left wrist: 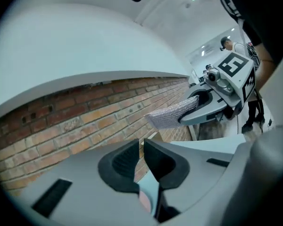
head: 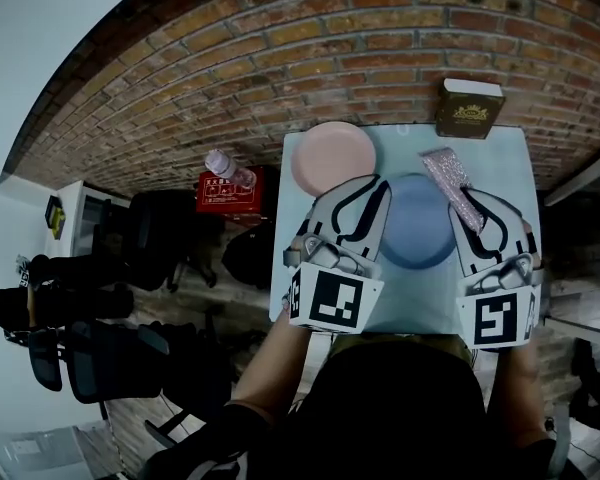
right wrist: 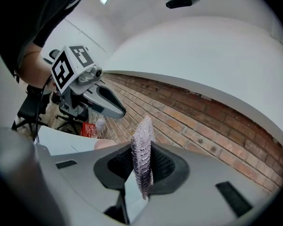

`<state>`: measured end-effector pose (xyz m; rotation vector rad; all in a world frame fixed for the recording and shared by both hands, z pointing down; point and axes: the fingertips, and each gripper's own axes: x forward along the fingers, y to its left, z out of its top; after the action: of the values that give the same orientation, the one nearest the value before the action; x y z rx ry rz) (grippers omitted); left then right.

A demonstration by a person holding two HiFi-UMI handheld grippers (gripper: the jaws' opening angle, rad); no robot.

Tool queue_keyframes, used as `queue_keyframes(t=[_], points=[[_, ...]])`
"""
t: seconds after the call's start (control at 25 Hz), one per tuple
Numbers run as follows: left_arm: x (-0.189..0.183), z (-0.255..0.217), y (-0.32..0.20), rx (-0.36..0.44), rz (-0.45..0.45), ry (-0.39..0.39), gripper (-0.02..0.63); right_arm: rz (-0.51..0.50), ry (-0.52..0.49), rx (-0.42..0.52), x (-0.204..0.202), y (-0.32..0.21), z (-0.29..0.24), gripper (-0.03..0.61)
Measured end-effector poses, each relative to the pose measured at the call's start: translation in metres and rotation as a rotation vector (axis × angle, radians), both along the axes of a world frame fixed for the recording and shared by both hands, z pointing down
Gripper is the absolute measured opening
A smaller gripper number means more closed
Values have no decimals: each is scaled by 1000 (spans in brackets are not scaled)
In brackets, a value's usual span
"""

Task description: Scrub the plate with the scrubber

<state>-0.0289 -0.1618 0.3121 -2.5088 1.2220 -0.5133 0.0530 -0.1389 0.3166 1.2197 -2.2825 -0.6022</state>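
A blue plate point(head: 417, 230) lies on the pale table point(head: 505, 173), and both grippers hover above it. My right gripper point(head: 472, 206) is shut on a glittery pinkish-silver scrubber point(head: 448, 176), which stands edge-on between its pads point(right wrist: 144, 149). To its left, my left gripper point(head: 373, 192) holds nothing. In the left gripper view its jaws point(left wrist: 142, 155) stand almost together, and only a thin slit of brick wall shows between them. The same view shows the right gripper point(left wrist: 198, 109) with the scrubber point(left wrist: 172, 113) sticking out. The left gripper point(right wrist: 101, 100) floats at the left of the right gripper view.
A pink plate point(head: 333, 158) sits at the table's far left, and a brown box point(head: 470, 108) at its far right edge. Left of the table, on the brick-patterned floor, are a red box point(head: 220, 196) with a bottle point(head: 230, 168) on it and black office chairs point(head: 110, 353).
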Motion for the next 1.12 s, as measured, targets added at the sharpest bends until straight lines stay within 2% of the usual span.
queue_keyframes(t=[0.12,0.24,0.44,1.12], points=[[2,-17,9,76,18,-9,25,-8,-8,0,-1,4,-5,91],[6,-23,16,116,41,-15,23,-20,-24,-5,-1,8,-9,91],[10,-26,22,111,71,17,23,-13,-21,1,1,11,-11,91],[22,-41,31,136,120,30,23,-28,43,37,2,14,-17,89]])
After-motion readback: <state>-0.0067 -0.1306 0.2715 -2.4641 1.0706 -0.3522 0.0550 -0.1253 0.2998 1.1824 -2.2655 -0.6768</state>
